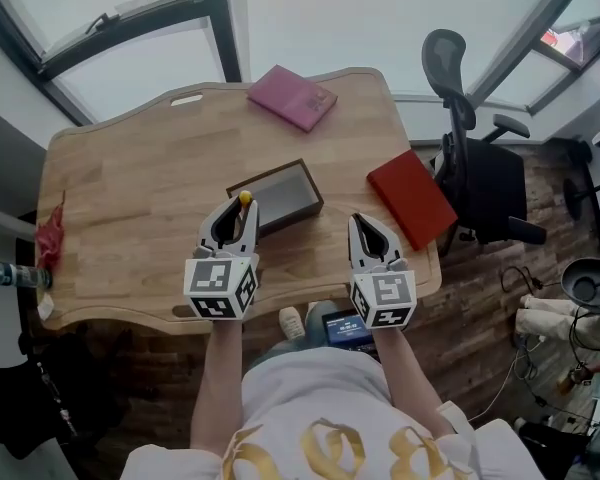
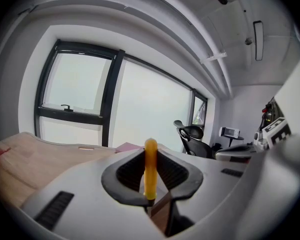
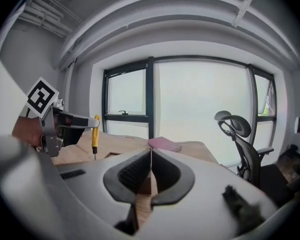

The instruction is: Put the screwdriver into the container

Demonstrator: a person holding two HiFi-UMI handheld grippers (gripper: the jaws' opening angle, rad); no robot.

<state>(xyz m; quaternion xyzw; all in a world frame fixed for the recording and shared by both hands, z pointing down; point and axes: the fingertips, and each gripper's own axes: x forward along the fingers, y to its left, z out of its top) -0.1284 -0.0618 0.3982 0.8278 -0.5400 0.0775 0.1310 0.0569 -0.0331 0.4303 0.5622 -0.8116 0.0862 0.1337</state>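
Screwdriver [image 2: 150, 169], yellow handle uppermost, stands upright, clamped between the jaws of the left gripper [image 1: 238, 213] at the near edge of the open dark container [image 1: 267, 173] on the wooden table [image 1: 130, 198]. Beside it, the right gripper [image 1: 364, 226] hovers with jaws pressed together, holding nothing.

— What's the room like?
— Big dark-framed windows [image 1: 130, 78] let pale daylight in over a wooden table [image 1: 120, 208].
— And around it?
— A black office chair [image 1: 475, 183] stands beside the table on a dark plank floor [image 1: 470, 308]; the walls [image 3: 85, 84] are white.
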